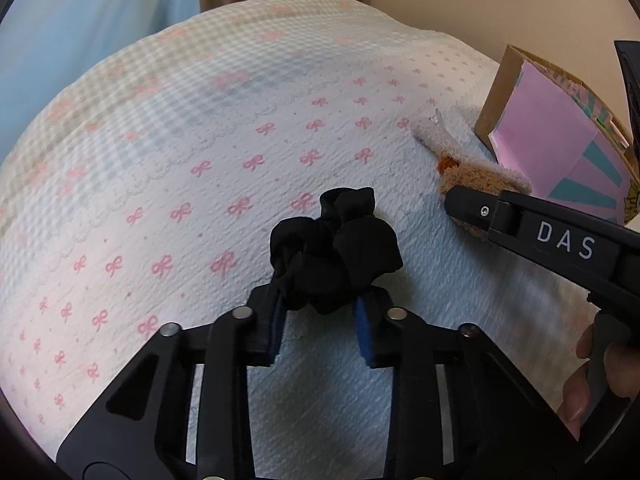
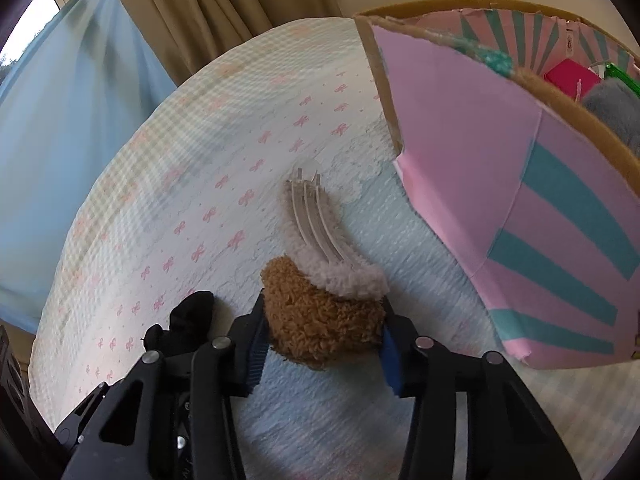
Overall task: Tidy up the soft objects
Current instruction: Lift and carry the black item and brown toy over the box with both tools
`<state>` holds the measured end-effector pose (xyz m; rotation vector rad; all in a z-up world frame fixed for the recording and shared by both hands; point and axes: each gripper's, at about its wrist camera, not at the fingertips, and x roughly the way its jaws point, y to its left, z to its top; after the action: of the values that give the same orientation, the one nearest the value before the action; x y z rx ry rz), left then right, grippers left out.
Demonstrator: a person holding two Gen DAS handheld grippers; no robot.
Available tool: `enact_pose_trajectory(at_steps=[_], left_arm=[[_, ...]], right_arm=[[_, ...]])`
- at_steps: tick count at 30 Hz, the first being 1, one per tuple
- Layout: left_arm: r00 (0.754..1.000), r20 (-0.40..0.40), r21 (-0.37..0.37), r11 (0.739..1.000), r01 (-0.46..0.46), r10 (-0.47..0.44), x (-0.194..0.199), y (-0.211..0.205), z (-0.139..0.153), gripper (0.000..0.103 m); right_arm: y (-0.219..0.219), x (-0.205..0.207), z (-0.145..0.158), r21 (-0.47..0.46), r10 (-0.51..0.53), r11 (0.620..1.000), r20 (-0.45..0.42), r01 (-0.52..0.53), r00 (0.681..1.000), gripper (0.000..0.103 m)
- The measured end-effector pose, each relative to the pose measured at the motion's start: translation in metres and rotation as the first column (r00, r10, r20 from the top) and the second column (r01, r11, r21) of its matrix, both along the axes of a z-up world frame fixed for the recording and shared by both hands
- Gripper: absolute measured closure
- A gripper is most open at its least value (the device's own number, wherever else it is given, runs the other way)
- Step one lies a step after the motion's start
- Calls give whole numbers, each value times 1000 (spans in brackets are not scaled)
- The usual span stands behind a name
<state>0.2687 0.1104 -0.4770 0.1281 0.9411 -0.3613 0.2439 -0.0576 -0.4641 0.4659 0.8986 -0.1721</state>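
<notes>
My left gripper (image 1: 320,308) clamped on black scrunchie (image 1: 334,248), right gripper (image 2: 322,344) pinching fuzzy brown clip (image 2: 324,320), box (image 2: 500,200) wall close right, bedspread (image 1: 180,160) open leftward.

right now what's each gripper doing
left gripper: shut on the black scrunchie
right gripper: shut on the brown fuzzy hair clip

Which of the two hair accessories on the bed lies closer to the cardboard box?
The fuzzy brown-and-cream hair clip, gripped by the right gripper, lies beside the pink-and-teal cardboard box. The black scrunchie, held in the left gripper, sits farther away.
</notes>
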Motion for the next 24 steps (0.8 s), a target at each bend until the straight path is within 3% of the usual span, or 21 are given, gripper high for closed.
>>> enact_pose_trajectory(at_steps=[12, 18, 24], left_arm=[[996, 63, -19, 998, -60, 62, -14, 14, 51, 81], [988, 118, -38, 995, -93, 97, -35, 13, 109, 81], [980, 142, -69, 989, -131, 140, -64, 1, 178, 81]], right_arm=[[-2, -16, 47, 3, 27, 1000, 79, -27, 997, 62], [-7, -39, 96, 25, 46, 998, 130, -50, 990, 62], [-21, -69, 168, 21, 80, 996, 165, -85, 983, 62]])
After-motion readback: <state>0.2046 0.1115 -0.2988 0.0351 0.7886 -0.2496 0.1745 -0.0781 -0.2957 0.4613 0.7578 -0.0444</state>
